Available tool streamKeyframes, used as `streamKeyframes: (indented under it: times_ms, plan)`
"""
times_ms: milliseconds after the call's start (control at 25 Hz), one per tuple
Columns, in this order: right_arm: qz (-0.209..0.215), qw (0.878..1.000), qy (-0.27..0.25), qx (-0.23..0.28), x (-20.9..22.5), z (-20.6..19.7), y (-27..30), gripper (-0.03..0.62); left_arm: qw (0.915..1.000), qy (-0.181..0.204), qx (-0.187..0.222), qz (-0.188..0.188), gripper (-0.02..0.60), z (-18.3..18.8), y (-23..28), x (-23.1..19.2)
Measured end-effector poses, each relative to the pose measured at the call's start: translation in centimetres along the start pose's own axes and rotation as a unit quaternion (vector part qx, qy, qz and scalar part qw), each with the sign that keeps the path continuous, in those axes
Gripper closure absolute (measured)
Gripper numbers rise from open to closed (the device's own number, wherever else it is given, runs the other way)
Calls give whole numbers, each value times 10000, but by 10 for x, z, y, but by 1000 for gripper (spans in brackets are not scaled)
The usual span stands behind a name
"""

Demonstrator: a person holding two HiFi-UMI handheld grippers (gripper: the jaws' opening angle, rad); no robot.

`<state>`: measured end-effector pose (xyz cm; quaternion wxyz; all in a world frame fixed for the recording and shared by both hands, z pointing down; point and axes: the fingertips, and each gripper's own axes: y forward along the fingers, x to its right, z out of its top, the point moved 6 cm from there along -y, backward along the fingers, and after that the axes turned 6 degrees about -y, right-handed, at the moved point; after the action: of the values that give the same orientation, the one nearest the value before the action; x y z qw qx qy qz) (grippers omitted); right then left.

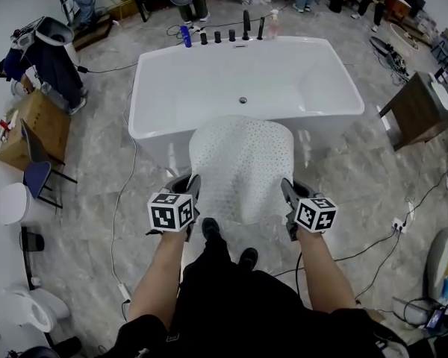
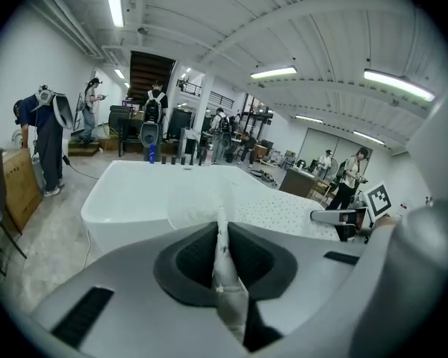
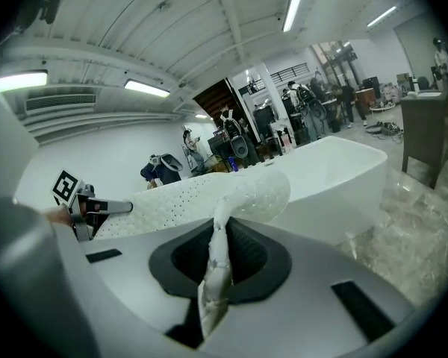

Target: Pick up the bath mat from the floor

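The bath mat (image 1: 243, 166) is white, thin and full of small dots or holes; it sags and curls at its edge, so I judge it soft, light and floppy, perhaps a little slippery like rubber, but not fragile; such a thing is best taken at two corners of one short edge, so that it hangs flat and does not fold on itself. It is held just so here: the left gripper (image 1: 189, 189) has its jaws pressed together on the near left corner, and the right gripper (image 1: 287, 194) pinches the near right corner in the same way; in each gripper view a thin strip of the mat stands squeezed between the dark pads. The mat is off the floor on the near side, and its far end lies over the near rim of the bathtub (image 1: 157, 88). Both forearms reach forward and a little down, nearly parallel, the width of the mat apart; the marker cubes face up; the person's shoes (image 1: 210, 228) show just below the mat's near edge.
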<state>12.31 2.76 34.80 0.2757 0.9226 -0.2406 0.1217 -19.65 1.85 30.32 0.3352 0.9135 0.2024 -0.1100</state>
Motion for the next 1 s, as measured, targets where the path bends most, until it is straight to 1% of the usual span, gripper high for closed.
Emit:
streamKeyframes:
  times_ms: [200,360,560,680,800,920,1000]
  plan:
    - [-64,9995,0,302,-4,32,4,553,9993,93,244,-255,541,29,4,3]
    - [-5,9991,-94,409,-16,66,24,553,9981,155,448,-398,541,59,17,-6]
    - [58,9991,-219,371,-28,100,54,553,9969,322,594,-391,541,89,31,-32]
    - [89,9993,-133,344,-29,115,74,553,9968,219,652,-408,541,100,36,-53]
    - [72,9995,-20,309,-34,123,99,553,9971,150,616,-425,541,104,40,-77]
    - [73,9998,13,157,-43,122,125,553,9979,-19,529,-362,541,102,44,-100]
    - [97,9999,43,39,-50,118,139,553,9983,-150,458,-341,540,98,49,-108]
